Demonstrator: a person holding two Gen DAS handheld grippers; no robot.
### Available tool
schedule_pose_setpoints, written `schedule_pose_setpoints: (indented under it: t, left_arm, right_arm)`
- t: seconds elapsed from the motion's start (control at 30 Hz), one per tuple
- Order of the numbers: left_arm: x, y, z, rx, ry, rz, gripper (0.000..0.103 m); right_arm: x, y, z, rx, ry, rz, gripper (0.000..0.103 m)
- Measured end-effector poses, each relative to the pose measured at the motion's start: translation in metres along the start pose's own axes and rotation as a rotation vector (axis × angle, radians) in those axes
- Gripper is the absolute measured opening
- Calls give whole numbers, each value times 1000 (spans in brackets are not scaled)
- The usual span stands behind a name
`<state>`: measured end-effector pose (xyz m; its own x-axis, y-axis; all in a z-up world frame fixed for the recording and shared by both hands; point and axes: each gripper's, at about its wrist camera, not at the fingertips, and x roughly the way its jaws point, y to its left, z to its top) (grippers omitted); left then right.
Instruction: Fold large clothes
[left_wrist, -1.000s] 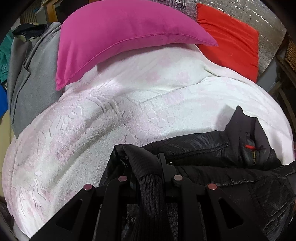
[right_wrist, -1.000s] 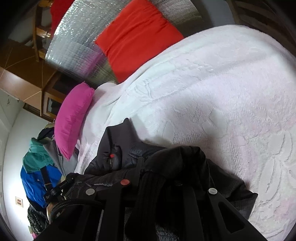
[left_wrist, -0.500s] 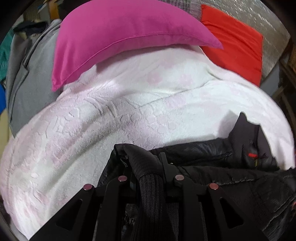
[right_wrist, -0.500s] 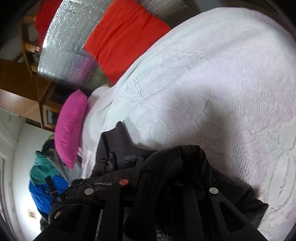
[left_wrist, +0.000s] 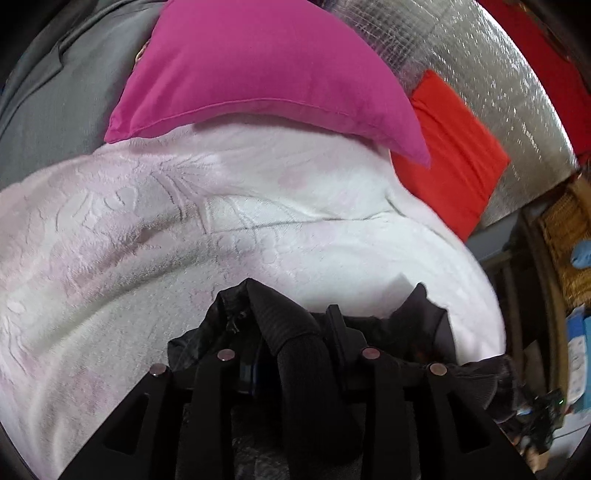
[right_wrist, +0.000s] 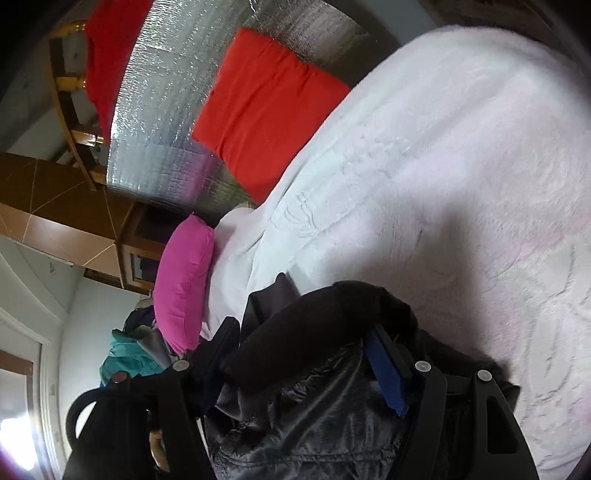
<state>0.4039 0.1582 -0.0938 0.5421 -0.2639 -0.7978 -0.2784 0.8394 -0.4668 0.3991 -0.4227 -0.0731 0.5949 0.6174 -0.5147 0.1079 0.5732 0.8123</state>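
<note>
Left gripper clenched on ribbed cuff of black jacket; right gripper likewise clamps a ribbed black fold. Jacket bunched at 6 o'clock in both views, over white bedspread. Pink pillow at 12 o'clock, red pillow at 2 o'clock.

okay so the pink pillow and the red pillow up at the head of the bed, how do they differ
The pink pillow is magenta and looks plump, with a seamed edge; the red pillow is orange-red and looks flatter. In the left wrist view the pink pillow rests on the white blanket and overlaps the red one's corner. The red pillow leans against the silver quilted backing; the pink pillow sits further along. Both are plain, single-colour cushions.
</note>
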Motion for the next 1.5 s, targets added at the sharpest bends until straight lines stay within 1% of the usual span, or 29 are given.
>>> schedule_pose_setpoints:
  t: [0.1,0.17,0.23,0.4,0.47,0.5,0.53,0.57,0.6,0.63,0.67,0.7,0.73,0.83,0.87,0.9,0.97,1.0,1.03,1.1,1.13,1.17,1.2,1.23,1.3,1.37,1.4,1.47,1.5]
  left_arm:
    - [-2,9,5,-85,14,-79,40]
    - [-1,21,10,-202,36,-158,46]
    - [2,25,12,-252,48,-179,49]
    - [2,20,10,-177,37,-149,49]
    - [4,16,11,-136,49,-139,50]
    - [4,17,12,-131,58,-143,53]
    - [5,18,15,-148,77,-180,62]
    - [7,22,18,-196,95,-237,67]
    - [10,34,20,-336,126,-344,73]
    - [13,44,21,-452,143,-399,75]
    - [17,59,19,-617,161,-442,75]
    - [17,69,18,-726,161,-458,75]
    - [16,71,19,-745,152,-459,75]
    - [3,52,30,-520,128,-422,75]
    - [-1,44,29,-443,135,-399,75]
    - [-2,39,28,-396,150,-380,76]
    - [-3,26,27,-234,189,-357,76]
    - [-4,22,26,-179,202,-333,76]
    - [-7,17,26,-110,186,-299,76]
    - [-15,11,28,15,101,-203,76]
    - [-16,7,29,102,43,-84,76]
    - [-12,4,29,161,22,-23,76]
    - [-5,0,27,206,24,5,76]
    - [6,-3,24,263,36,54,75]
    - [20,-10,17,342,52,98,75]
    - [31,-21,10,438,13,143,75]
    - [32,-20,8,456,14,149,75]
    - [40,-26,9,476,24,151,71]
    - [39,-29,8,477,22,149,67]
  right_arm:
    - [-13,-2,6,11,-47,29,73]
    - [-16,-1,8,-10,-57,15,73]
    - [-17,1,6,-46,-50,-4,73]
    - [-8,-3,-2,-127,-7,-96,73]
    - [-5,-6,-4,-150,4,-126,73]
    - [-4,-7,-5,-157,11,-134,73]
    - [-2,-9,-6,-163,19,-141,73]
    - [-1,-10,-7,-165,22,-143,73]
    - [0,-12,-8,-164,23,-144,73]
    - [0,-14,-9,-162,24,-145,73]
    - [0,-15,-9,-159,25,-145,73]
    - [0,-16,-10,-155,26,-147,73]
    - [-1,-17,-12,-154,25,-147,73]
    - [-3,-16,-12,-163,22,-146,73]
    - [-4,-15,-12,-167,18,-146,73]
    - [-4,-15,-11,-168,14,-146,73]
    - [-4,-15,-10,-164,11,-148,73]
    - [-3,-15,-10,-163,10,-149,73]
    - [-2,-15,-10,-167,13,-148,73]
    - [2,-12,-9,-194,27,-166,73]
    - [5,-9,-9,-215,34,-180,73]
    - [8,-8,-7,-228,42,-185,73]
    - [11,-6,-6,-245,52,-192,73]
    - [16,-3,-4,-266,58,-205,73]
    - [26,0,0,-306,74,-239,73]
    - [39,2,4,-338,91,-284,73]
    - [46,3,6,-352,104,-296,73]
    - [56,4,9,-385,124,-319,72]
    - [62,6,10,-403,133,-338,72]
